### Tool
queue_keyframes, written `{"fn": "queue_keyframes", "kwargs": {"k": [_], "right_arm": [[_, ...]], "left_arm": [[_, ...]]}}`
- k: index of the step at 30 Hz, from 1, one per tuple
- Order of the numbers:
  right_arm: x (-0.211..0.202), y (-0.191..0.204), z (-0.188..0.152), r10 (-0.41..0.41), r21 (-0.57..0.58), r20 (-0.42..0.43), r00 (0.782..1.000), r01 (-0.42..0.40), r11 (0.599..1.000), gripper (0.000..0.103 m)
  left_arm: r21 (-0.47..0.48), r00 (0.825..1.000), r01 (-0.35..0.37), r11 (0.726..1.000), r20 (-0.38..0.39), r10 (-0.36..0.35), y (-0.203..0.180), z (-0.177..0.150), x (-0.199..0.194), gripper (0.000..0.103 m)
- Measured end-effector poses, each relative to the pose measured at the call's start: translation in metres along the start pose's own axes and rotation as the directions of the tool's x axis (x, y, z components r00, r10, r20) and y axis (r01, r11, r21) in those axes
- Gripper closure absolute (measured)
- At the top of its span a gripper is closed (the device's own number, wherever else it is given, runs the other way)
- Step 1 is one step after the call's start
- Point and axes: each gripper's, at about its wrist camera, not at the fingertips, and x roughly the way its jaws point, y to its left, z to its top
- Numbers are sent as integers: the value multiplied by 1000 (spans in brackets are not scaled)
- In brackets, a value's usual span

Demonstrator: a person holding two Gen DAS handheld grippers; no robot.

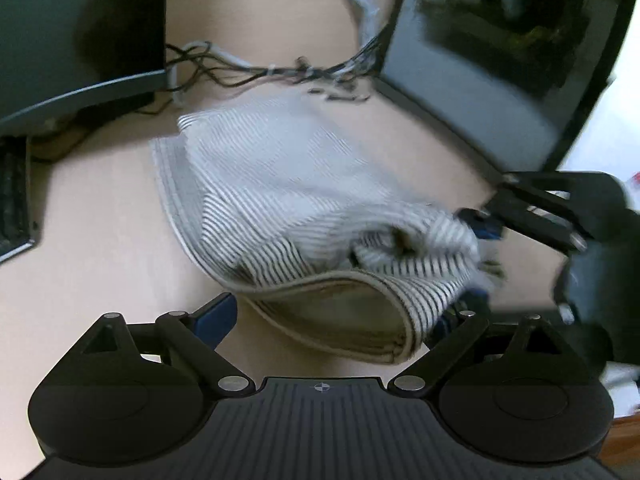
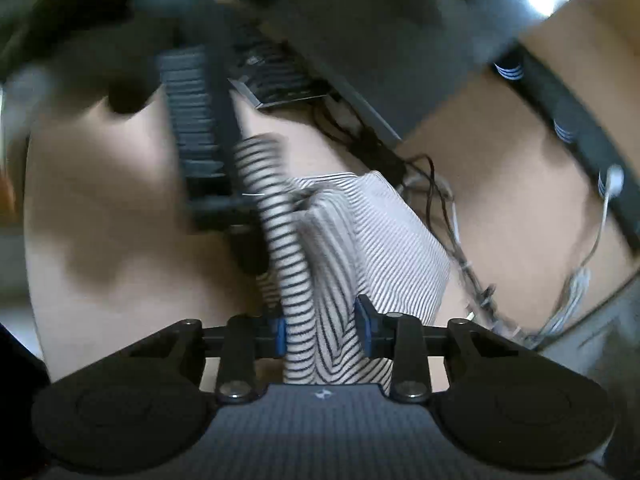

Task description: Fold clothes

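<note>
Cluttered with monitors and tangled cables (image 1: pixel 256 70), the pale worktop (image 1: pixel 100 248) carries a striped garment (image 1: pixel 280 184), bunched and only partly folded. The left gripper (image 1: pixel 332 312) is seen with fingers spread wide around the near hem, nothing pinched. The right gripper (image 2: pixel 322 326) has its fingers pinching a gathered fold. Most folding is judged still undone.

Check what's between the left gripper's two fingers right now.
The striped garment's banded edge lies between them, over bare table. The left gripper stands wide open around it. Left wrist view shows this.
</note>
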Motion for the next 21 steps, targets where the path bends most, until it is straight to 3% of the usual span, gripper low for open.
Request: {"fn": "queue_keyframes", "kwargs": {"k": [3, 5, 7, 13, 17, 21], "right_arm": [[-10, -23, 11, 12, 40, -34, 999, -11, 999, 79], [-15, -26, 16, 37, 51, -73, 997, -33, 998, 79], [-21, -21, 20, 67, 53, -120, 991, -61, 997, 79], [-66, 5, 36, 128, -4, -215, 968, -132, 991, 80], [-95, -21, 70, 135, -89, -194, 972, -155, 984, 83], [-78, -60, 101, 179, -182, -157, 971, -206, 961, 83]], "left_arm": [[-112, 993, 94, 989, 77, -85, 28, 3, -19, 7], [-157, 990, 96, 983, 117, -78, 47, 11, -21, 7], [-130, 991, 62, 990, 129, -45, 55, 19, -13, 7], [84, 999, 24, 996, 25, -27, 50, 15, 45, 19], [142, 996, 76, 987, -46, -70, 46, 5, 64, 25], [142, 987, 145, 979, -88, -134, 55, -2, 70, 29]]}}
